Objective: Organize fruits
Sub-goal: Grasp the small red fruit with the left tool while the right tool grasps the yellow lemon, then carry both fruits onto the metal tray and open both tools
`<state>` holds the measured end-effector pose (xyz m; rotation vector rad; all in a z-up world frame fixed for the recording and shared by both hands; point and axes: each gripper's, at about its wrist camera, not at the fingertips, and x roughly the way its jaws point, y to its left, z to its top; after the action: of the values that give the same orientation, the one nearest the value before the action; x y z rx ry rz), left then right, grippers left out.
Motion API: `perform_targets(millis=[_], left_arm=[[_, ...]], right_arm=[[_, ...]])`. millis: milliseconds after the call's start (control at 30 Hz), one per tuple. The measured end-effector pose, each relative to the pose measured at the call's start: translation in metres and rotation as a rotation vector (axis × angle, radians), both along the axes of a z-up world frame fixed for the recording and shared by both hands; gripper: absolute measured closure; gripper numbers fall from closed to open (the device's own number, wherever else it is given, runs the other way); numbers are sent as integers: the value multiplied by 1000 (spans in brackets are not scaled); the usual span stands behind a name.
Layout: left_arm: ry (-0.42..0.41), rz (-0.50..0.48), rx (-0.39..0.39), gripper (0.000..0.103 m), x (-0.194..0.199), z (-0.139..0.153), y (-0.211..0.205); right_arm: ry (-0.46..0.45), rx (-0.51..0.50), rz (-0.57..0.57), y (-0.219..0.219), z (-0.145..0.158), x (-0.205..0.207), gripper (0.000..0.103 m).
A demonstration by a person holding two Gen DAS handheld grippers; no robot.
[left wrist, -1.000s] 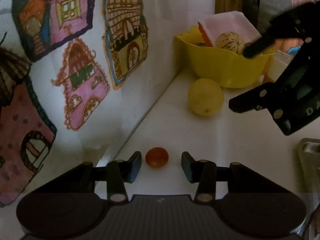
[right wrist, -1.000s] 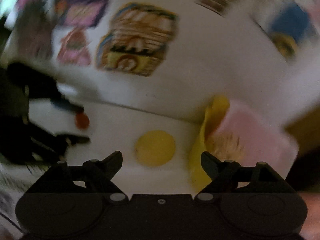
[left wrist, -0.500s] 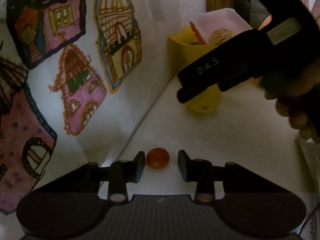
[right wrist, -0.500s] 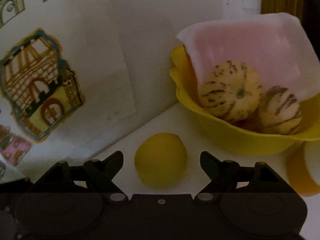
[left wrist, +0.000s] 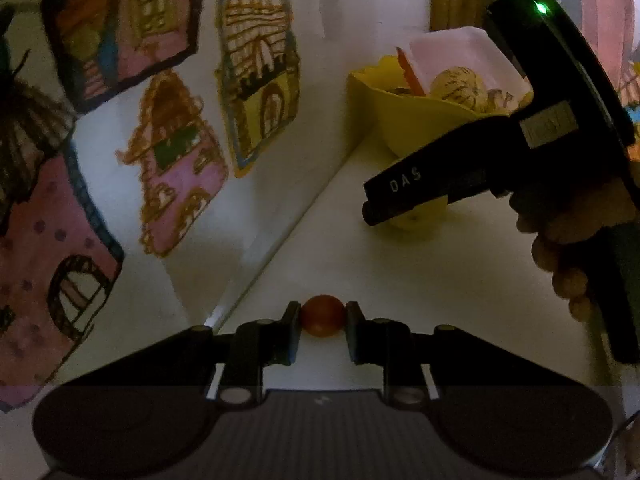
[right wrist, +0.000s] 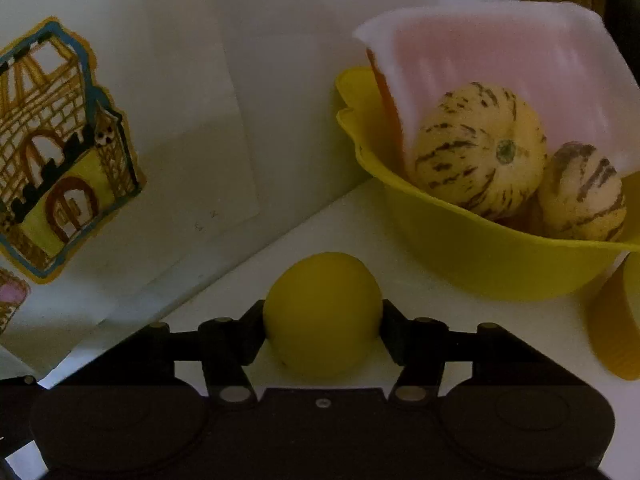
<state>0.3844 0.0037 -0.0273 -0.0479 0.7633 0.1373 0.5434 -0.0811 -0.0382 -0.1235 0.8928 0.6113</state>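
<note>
The left tongs (left wrist: pixel 322 330) are closed on a small round red cherry tomato (left wrist: pixel 322 321), one finger touching each side, at the counter (left wrist: pixel 460 292) edge along the white wall. Toward the far end of the counter, a yellow plastic bowl (left wrist: pixel 404 116) holds striped cream-coloured round fruit (left wrist: pixel 460 86) and a pink-white foam tray (left wrist: pixel 460 50). The black right tongs (left wrist: pixel 370 210), held by a hand (left wrist: pixel 568 248), overlap a yellow round fruit (left wrist: pixel 416 218) in front of the bowl. Coloured house drawings (left wrist: pixel 176 168) cover the wall.

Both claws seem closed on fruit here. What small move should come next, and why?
Probably lift the right claw a little, carrying the yellow fruit toward the yellow bowl. Its fingers press both sides of the fruit, which sits on the white table, and the bowl is close by. The left claw grips the small red fruit.
</note>
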Motion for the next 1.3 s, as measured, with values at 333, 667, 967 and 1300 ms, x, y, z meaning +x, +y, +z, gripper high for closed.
perform_targets(millis=[333, 667, 967, 1300], left_arm=[[-25, 4, -67, 78, -17, 25, 18], [-208, -67, -64, 78, -92, 80, 9], [-286, -176, -97, 78, -193, 130, -13], [-313, -300, -135, 78, -254, 145, -64]], right_arm=[[-20, 88, -32, -30, 32, -35, 44], [-114, 249, -65, -87, 127, -122, 44], [-238, 237, -112, -136, 209, -263, 44], [-276, 204, -144, -190, 215, -372, 44]])
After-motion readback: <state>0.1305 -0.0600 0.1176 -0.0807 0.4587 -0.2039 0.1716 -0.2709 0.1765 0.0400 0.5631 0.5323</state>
